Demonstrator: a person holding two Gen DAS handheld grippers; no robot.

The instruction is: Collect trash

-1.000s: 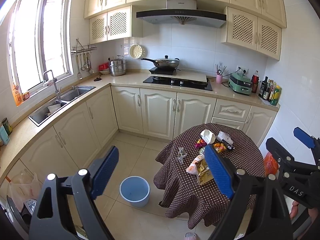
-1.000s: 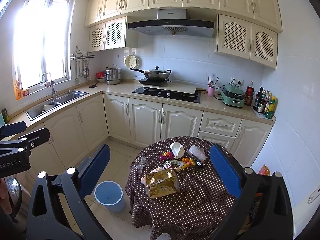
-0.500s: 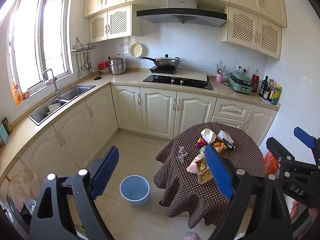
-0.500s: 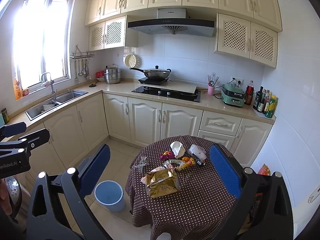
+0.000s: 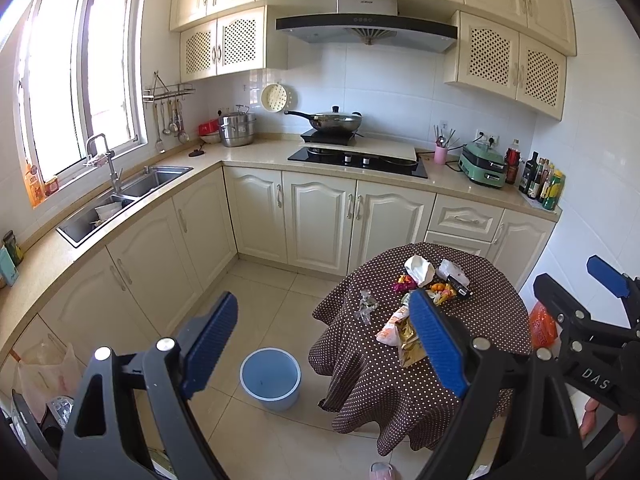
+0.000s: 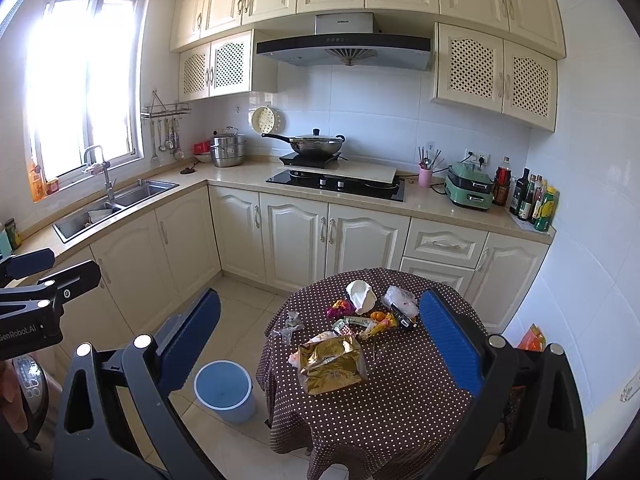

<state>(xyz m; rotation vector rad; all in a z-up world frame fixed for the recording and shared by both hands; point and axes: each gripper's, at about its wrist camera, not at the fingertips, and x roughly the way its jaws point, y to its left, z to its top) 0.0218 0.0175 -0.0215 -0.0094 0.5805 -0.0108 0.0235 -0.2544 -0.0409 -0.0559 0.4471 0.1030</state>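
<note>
Through my left wrist camera, my left tool hangs released, its blue pads spread wide with nothing between them, high above the tiled floor. Below the gap stands a blue bucket on the floor, just beside the draped edge of the round tabletop with its brown dotted cloth. The trash lies in a loose cluster on that tabletop: a gold snack bag partly hidden behind my right-hand pad, a crumpled white tissue, a clear wrapper and small colourful scraps. My right tool shows at the frame's right edge, and an orange bag sits by the wall behind it. Cream cabinets, a sink and a stove with a wok line the walls.

Through my right wrist camera, my right tool is likewise released and grasps nothing. The gold snack bag lies in plain sight between its pads, nearest me, with the white tissue, clear wrapper and scraps farther back. The blue bucket stands on the floor to the left of the tabletop, close to its cloth. My left tool's dark frame juts in at the left edge.
</note>
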